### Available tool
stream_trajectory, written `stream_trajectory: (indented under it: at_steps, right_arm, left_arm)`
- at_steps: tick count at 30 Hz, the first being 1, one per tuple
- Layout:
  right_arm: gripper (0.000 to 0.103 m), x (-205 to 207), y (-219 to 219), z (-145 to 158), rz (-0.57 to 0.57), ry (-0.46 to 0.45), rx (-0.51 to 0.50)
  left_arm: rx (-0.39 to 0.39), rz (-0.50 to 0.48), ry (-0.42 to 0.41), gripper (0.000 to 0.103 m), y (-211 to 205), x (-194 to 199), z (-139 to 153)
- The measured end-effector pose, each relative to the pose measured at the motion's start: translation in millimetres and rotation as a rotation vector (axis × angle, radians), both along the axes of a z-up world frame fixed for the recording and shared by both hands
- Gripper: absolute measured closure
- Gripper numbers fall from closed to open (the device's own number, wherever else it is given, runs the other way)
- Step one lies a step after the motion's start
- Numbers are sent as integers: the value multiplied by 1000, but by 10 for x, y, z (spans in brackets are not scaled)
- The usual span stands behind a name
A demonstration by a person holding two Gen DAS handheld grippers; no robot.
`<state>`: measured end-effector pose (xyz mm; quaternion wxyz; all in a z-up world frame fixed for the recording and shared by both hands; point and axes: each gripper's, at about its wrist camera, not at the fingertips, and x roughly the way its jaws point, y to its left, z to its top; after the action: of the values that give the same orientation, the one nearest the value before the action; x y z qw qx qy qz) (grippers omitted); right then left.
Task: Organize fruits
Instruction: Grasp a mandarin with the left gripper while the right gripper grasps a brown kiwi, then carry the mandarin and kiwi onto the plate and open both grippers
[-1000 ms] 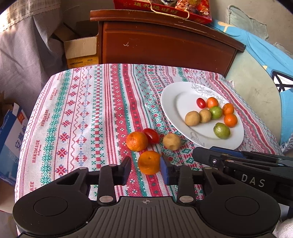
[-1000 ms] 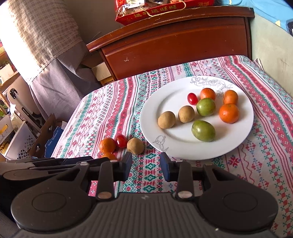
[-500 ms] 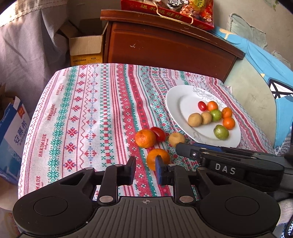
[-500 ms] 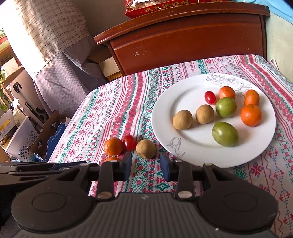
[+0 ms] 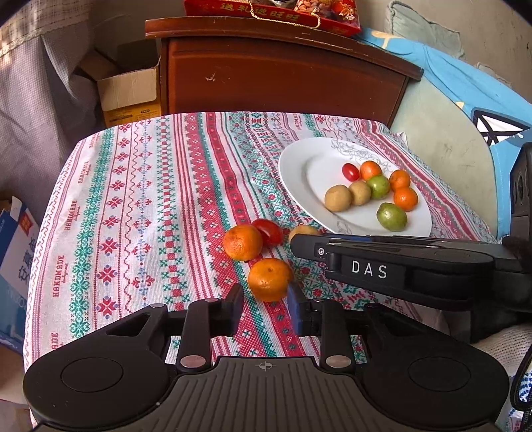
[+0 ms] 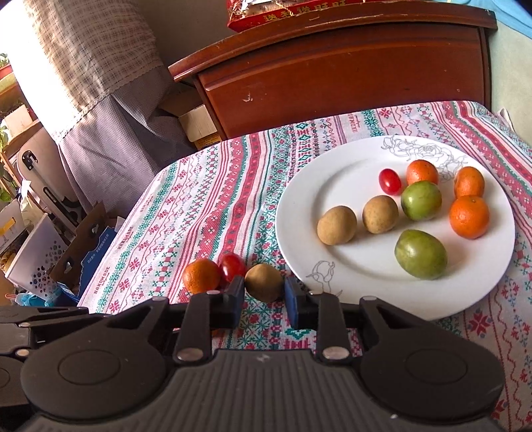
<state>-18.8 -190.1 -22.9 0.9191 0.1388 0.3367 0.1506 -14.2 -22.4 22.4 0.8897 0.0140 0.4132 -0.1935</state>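
Observation:
A white plate [image 5: 299, 166] [image 6: 299, 206] on the patterned cloth holds several fruits: oranges, green fruits, brown fruits and a cherry tomato. On the cloth lie two oranges [image 5: 270, 279] [image 5: 242, 242], a red tomato [image 5: 268, 230] [image 6: 231, 265] and a brown fruit [image 6: 263, 281] [image 5: 301, 230]. My left gripper [image 5: 265, 309] is open, its tips just short of the nearer orange. My right gripper [image 6: 264, 300] is open with the brown fruit between its tips, not squeezed. The right gripper's body [image 5: 382, 262] crosses the left wrist view.
A dark wooden cabinet [image 5: 282, 76] stands behind the table with a red gift box [image 5: 272, 10] on top. A cardboard box [image 5: 129, 89] and curtain lie to the left. Blue bedding [image 5: 465, 86] is at the right. Boxes crowd the floor [image 6: 50, 252] at left.
The left gripper has pulled back from the near orange and opened wider. The right gripper has moved forward so its tips flank the brown fruit.

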Motion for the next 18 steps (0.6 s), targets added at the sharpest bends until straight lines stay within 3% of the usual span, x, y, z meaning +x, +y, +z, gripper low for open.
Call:
stream_trajectory:
  at_steps: [18]
  right_arm:
    - [77,-56,-83,22,0,8,17]
  left_arm:
    - [19,-11,-46,75,-134,29,-74]
